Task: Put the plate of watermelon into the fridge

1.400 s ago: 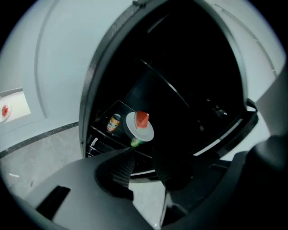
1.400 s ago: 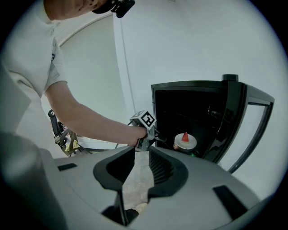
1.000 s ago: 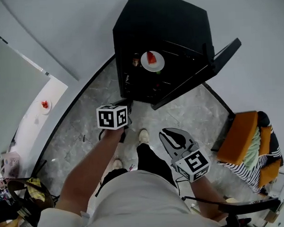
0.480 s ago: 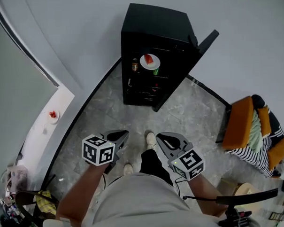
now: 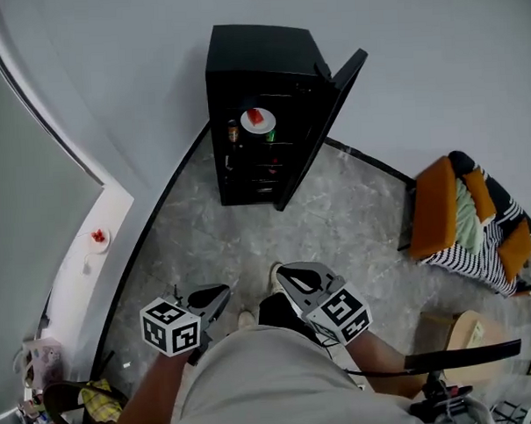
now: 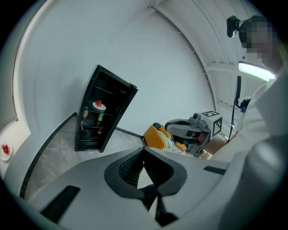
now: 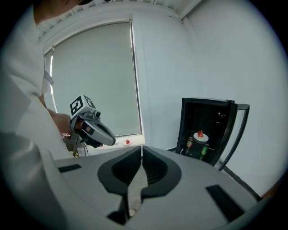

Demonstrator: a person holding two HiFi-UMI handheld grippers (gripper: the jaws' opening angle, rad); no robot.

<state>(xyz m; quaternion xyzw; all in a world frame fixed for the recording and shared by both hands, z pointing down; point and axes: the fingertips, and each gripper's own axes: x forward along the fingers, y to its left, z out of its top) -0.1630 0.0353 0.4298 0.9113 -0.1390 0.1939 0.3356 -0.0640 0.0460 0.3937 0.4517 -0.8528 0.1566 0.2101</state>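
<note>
The black fridge (image 5: 259,110) stands against the far wall with its door (image 5: 319,125) open. A white plate of watermelon (image 5: 257,120) rests on an upper shelf inside, also seen as the plate (image 6: 99,106) and the plate (image 7: 200,136) in the two gripper views. My left gripper (image 5: 223,290) is held low by my body, far back from the fridge, shut and empty. My right gripper (image 5: 281,272) is beside it, jaws together with nothing between them. In their own views, the left gripper (image 6: 144,150) and right gripper (image 7: 141,150) show closed pads.
A bottle (image 5: 233,131) and a green can (image 5: 269,136) stand on the fridge shelves. A second small plate of watermelon (image 5: 98,237) lies on the white sill (image 5: 79,276) at left. An orange chair with striped cloth (image 5: 463,216) stands right. Grey marble floor (image 5: 249,243) lies between me and the fridge.
The view has backed away from the fridge, which now looks smaller and farther. My left gripper has dropped from near the fridge to my side; the right gripper stayed low.
</note>
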